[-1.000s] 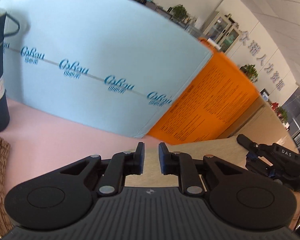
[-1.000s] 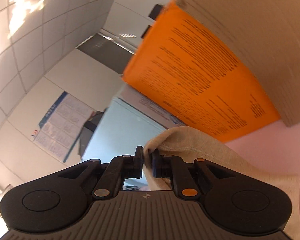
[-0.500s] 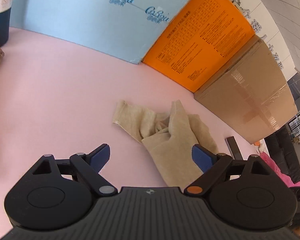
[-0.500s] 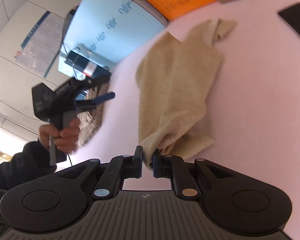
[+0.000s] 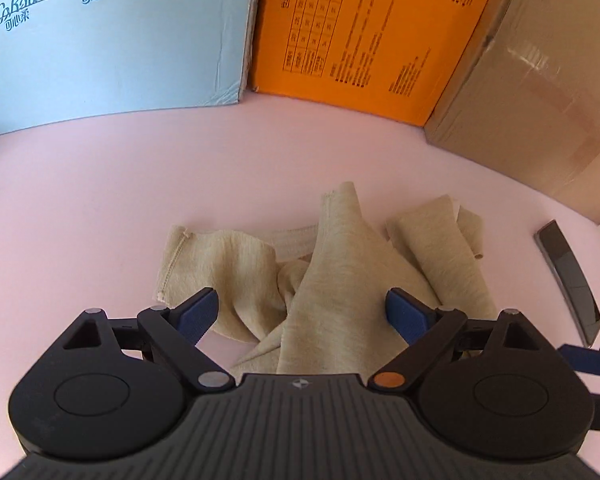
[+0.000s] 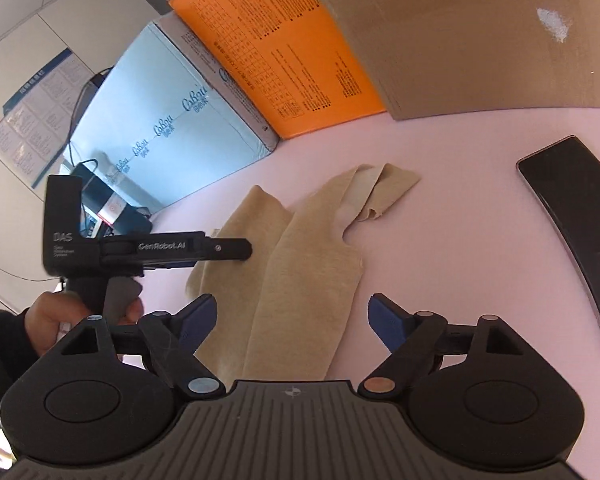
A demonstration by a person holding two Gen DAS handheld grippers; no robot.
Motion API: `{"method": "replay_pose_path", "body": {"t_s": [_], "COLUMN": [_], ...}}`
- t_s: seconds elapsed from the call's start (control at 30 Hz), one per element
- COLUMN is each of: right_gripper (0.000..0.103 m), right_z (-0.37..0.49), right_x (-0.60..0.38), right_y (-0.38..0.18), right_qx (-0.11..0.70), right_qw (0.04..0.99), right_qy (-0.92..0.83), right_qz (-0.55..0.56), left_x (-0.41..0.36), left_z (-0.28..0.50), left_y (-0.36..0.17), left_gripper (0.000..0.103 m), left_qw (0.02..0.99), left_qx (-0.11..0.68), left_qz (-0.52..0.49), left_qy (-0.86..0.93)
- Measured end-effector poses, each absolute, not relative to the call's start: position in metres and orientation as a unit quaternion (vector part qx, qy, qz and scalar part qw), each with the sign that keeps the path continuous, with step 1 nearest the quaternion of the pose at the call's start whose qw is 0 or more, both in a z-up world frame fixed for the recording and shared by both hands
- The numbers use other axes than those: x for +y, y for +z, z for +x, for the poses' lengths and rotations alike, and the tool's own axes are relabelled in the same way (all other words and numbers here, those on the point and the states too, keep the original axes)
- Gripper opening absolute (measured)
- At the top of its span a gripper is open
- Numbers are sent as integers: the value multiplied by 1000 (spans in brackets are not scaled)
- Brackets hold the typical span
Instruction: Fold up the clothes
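Nearest in the left wrist view, the left gripper (image 5: pixel 302 314) is seen with its blue-padded fingers (image 5: pixel 199 312) spread wide, nothing held between them. Just beyond and beneath, the beige garment (image 5: pixel 340 264) is found crumpled on the pink table (image 5: pixel 100 184), a stitched hem turned up at its left side and a pale ribbed band showing in the middle. At the right edge a dark phone (image 5: pixel 568 280) is laid flat, apart from the cloth. Farther back, three boxes are lined up: a blue box (image 5: pixel 112 40), an orange box (image 5: pixel 360 32) and a brown carton (image 5: pixel 540 80) with tape across it.

From the right wrist, the right gripper (image 6: pixel 292 320) is shown just as wide, also gripping nothing, and the garment (image 6: pixel 300 272) is stretched lengthways away from it, looking flatter here than in the other view. Only this view catches the left gripper (image 6: pixel 236 250) from the side, poised over the garment's left edge, with the hand (image 6: pixel 60 320) and a dark sleeve (image 6: pixel 0 344) behind it; whether it touches the cloth cannot be told. The phone (image 6: pixel 580 232) is seen at the right, the same boxes behind, and a wall poster (image 6: pixel 32 120) far off at the left.
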State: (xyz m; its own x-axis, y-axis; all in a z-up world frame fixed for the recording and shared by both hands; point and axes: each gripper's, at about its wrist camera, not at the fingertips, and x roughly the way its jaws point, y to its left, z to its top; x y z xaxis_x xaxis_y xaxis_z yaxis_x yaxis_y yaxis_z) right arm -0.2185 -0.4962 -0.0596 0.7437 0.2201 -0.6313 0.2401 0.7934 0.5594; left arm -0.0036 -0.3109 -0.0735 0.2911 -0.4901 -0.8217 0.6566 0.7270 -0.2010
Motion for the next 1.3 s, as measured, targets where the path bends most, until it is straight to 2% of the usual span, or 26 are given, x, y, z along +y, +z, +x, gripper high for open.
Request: {"method": "replay_pose_path", "body": {"t_s": [0.07,0.1,0.13,0.2,0.27,0.37,0.43,0.5,0.53,0.57,0.6,0.63,0.67,0.8,0.83,0.87,0.9,0.93,0.97,1.07,1.2,1.3], "right_gripper": [81,68,41,9,8,8,8,8,8,10,24,45,49,50,50,50,38,15,10,9,7,7], "right_z": [-200,-193,-188,-175,-163,-154,-156,-159,-160,-160,-161,-163,-165,-174,-176,-178,-179,-181,-181,-177,-164,-164], "right_x": [-490,-485,-481,-481,-485,-497,-506,-506,-504,-501,-497,-490,-483,-470,-468,-467,-467,-468,-470,-484,-507,-513], "right_y": [-71,-77,-79,-79,-71,-31,1,18,18,16,11,2,-9,-55,-63,-70,-75,-79,-82,-81,-36,-3], "right_qx": [381,394,400,396,380,305,240,237,256,276,302,329,354,418,423,427,424,422,418,399,290,249], "right_qw": [870,867,865,861,863,884,892,902,903,903,903,903,901,875,872,870,869,866,863,853,868,884], "right_qy": [5,15,23,33,41,61,85,92,84,75,63,49,33,-2,-10,-18,-19,-19,-18,-23,-1,24], "right_qz": [312,304,303,318,330,348,372,350,336,321,299,273,250,244,245,248,254,268,283,337,402,395], "left_x": [-305,-301,-298,-290,-280,-260,-246,-241,-242,-246,-250,-255,-261,-287,-290,-292,-292,-292,-290,-277,-247,-231], "left_z": [-7,-8,-9,1,18,38,41,39,38,35,30,25,18,-16,-21,-26,-27,-26,-21,2,42,42], "left_y": [-73,-72,-72,-66,-49,-7,16,21,15,4,-9,-23,-35,-74,-78,-79,-79,-78,-75,-55,-4,19], "left_gripper": [49,44,37,28,23,23,25,49,76,84,84,84,84,84,83,67,53,28,20,12,11,13], "left_qw": [788,782,776,767,772,793,813,834,836,832,823,815,809,788,785,786,785,780,781,792,819,831], "left_qx": [482,486,490,505,507,469,428,404,409,418,430,441,448,446,440,429,428,433,438,454,448,426], "left_qz": [83,80,78,50,2,-75,-87,-62,-43,-23,-2,20,49,169,182,190,192,190,177,112,-5,-8], "left_qy": [-374,-382,-390,-392,-384,-382,-384,-371,-364,-365,-370,-375,-379,-390,-396,-401,-406,-409,-408,-392,-358,-359]}}
